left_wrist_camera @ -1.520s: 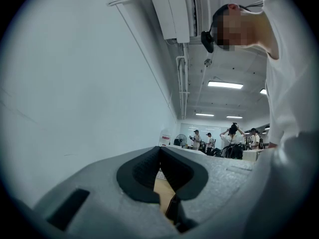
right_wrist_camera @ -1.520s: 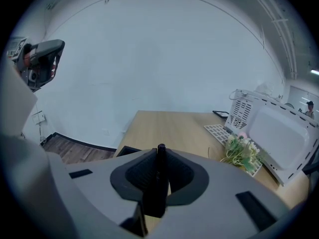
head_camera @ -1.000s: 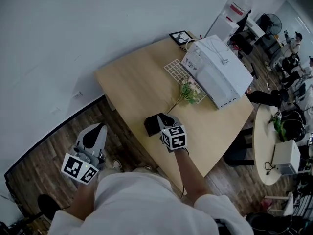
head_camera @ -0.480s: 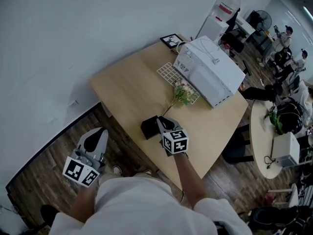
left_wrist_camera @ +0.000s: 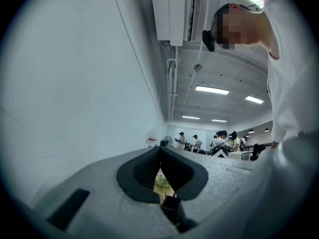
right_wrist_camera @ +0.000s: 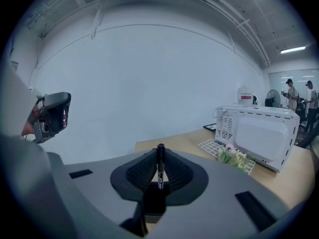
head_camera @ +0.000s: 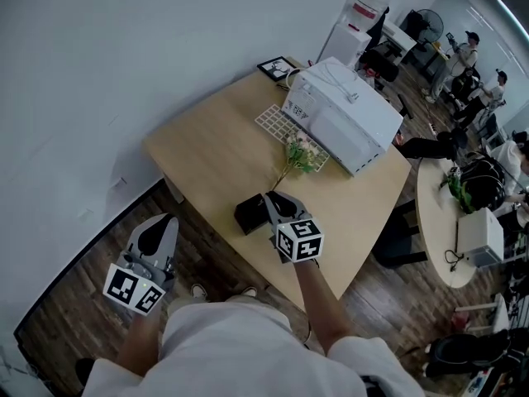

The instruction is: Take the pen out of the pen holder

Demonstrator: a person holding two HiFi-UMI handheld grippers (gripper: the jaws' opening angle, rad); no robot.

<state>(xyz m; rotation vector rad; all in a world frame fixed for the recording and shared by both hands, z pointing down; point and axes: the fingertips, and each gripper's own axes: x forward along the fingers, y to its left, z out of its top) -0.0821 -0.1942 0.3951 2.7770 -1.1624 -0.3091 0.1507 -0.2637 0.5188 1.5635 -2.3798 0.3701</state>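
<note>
**Right gripper view: pen pinched over its holder**

Your right gripper (right_wrist_camera: 160, 156) has its jaws nearly closed on the black pen (right_wrist_camera: 160, 173), held upright directly above the black pen holder (right_wrist_camera: 154, 200), which stands close to the bench's (head_camera: 211, 143) near edge. Your left gripper (left_wrist_camera: 160, 153) hangs off the bench beyond that edge, its jaws closed together with nothing between them.

Overhead plus two low views, table (head_camera: 207, 147) shared

Clamping pen (right_wrist_camera: 160, 166) in right gripper (head_camera: 273, 198), tilted slightly down; holding left gripper (head_camera: 159, 226) closed, empty, off to the left.
</note>
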